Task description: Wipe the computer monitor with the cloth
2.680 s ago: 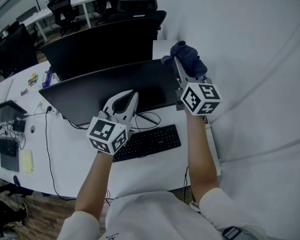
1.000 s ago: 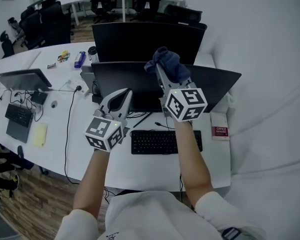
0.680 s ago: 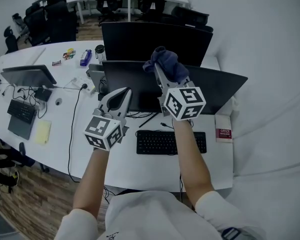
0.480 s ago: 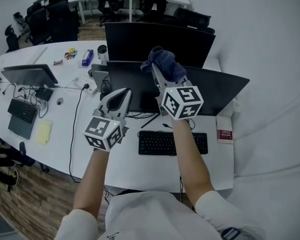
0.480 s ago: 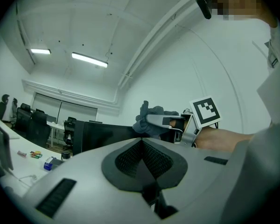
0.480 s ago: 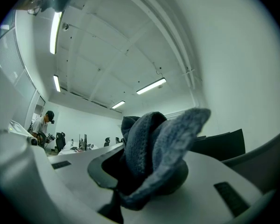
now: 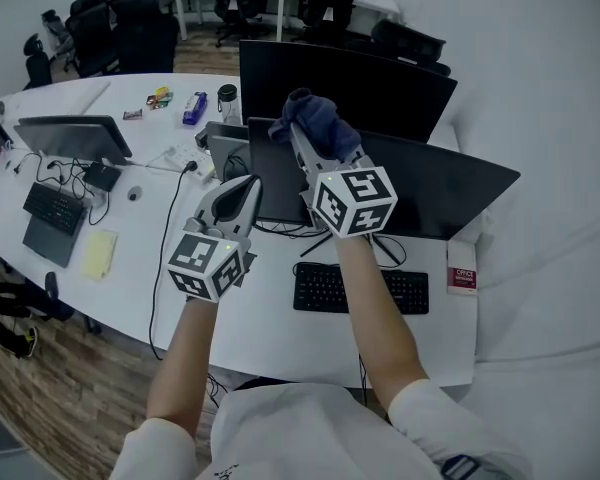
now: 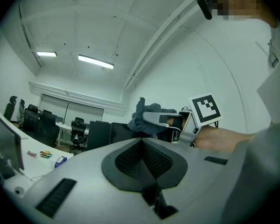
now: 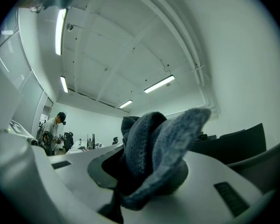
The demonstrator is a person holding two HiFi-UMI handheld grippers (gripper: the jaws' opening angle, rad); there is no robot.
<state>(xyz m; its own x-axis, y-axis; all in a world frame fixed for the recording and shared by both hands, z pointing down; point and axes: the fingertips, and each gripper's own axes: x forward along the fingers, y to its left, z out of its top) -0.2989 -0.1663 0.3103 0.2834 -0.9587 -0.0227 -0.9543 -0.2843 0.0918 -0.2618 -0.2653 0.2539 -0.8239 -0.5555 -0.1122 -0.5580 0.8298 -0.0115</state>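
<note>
The near black monitor (image 7: pixel 435 196) stands on the white desk (image 7: pixel 265 313). My right gripper (image 7: pixel 302 140) is shut on a bunched dark blue cloth (image 7: pixel 316 120), held at the monitor's upper left corner. In the right gripper view the cloth (image 9: pixel 155 141) bulges out of the shut right gripper (image 9: pixel 130 174) and hides the screen. My left gripper (image 7: pixel 238 190) hovers lower left of the screen, shut and empty. In the left gripper view the left gripper (image 8: pixel 141 146) has its pads pressed together, and the cloth (image 8: pixel 148 116) shows beyond them.
A second black monitor (image 7: pixel 365 73) stands just behind the first. A black keyboard (image 7: pixel 362 288) and cables lie under the screen, a red booklet (image 7: pixel 463 278) at its right. To the left are a tablet on a stand (image 7: pixel 72 138), a small keyboard (image 7: pixel 53 208) and a yellow pad (image 7: pixel 98 254).
My right gripper has carried the cloth leftward along the monitor's top, from the right corner to the left corner. The left gripper has stayed put, shut.
</note>
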